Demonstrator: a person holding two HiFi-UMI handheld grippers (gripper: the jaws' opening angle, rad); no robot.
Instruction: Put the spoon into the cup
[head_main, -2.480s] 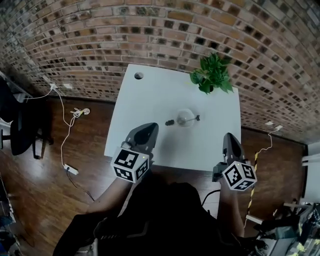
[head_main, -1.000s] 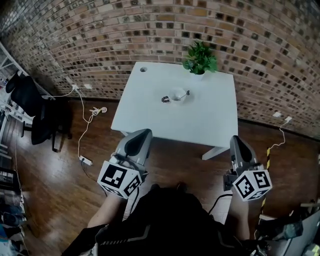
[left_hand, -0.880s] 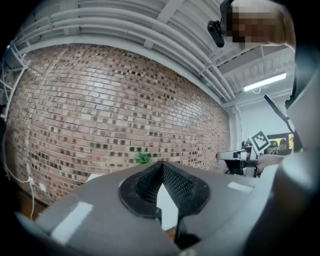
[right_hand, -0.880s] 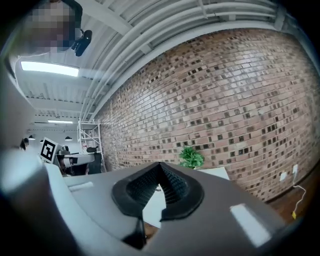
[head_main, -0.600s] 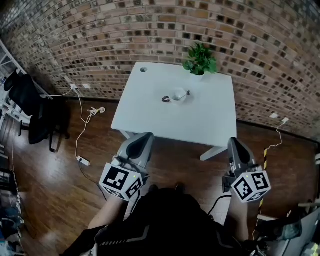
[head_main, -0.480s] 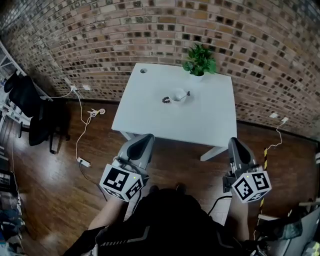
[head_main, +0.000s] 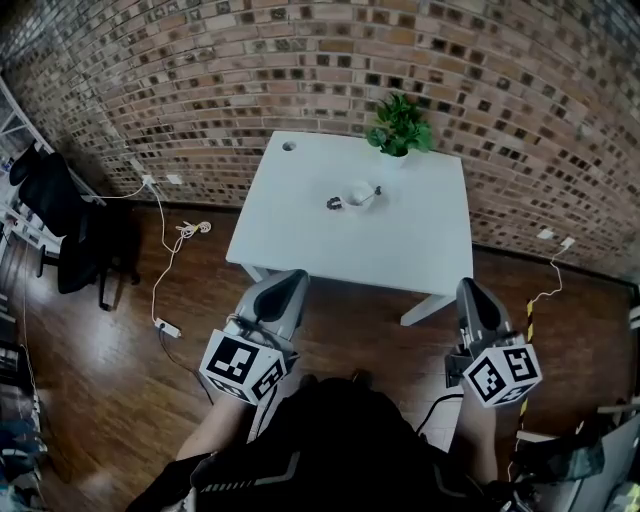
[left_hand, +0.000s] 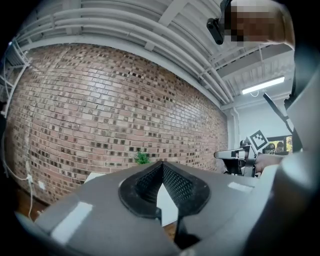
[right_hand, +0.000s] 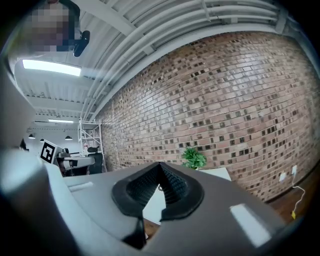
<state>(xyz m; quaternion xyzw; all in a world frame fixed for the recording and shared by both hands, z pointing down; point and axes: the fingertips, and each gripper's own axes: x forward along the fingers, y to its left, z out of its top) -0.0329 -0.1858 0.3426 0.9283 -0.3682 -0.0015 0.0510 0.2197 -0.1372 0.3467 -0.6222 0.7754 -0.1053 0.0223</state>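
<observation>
Far ahead of me in the head view, a white cup (head_main: 356, 193) stands near the middle of the white table (head_main: 300, 235). A thin spoon handle (head_main: 374, 188) sticks out past its right rim. Just left of the cup lies a small dark object (head_main: 334, 204). My left gripper (head_main: 289, 277) and right gripper (head_main: 467, 285) hover over the wooden floor, well short of the table's front edge. Both are shut with nothing in them. In the gripper views the left gripper (left_hand: 161, 163) and right gripper (right_hand: 160, 164) point level at the brick wall.
A potted plant (head_main: 399, 127) stands at the table's back edge, right of the cup; it also shows as the plant (left_hand: 142, 158) and the plant (right_hand: 193, 157). A black office chair (head_main: 68, 240) and a white cable (head_main: 165, 250) lie on the floor to the left.
Since the earliest frame I have backed away: both grippers were at the table's front edge and now hang over the floor. Over the last second little differs, and both stay shut.
</observation>
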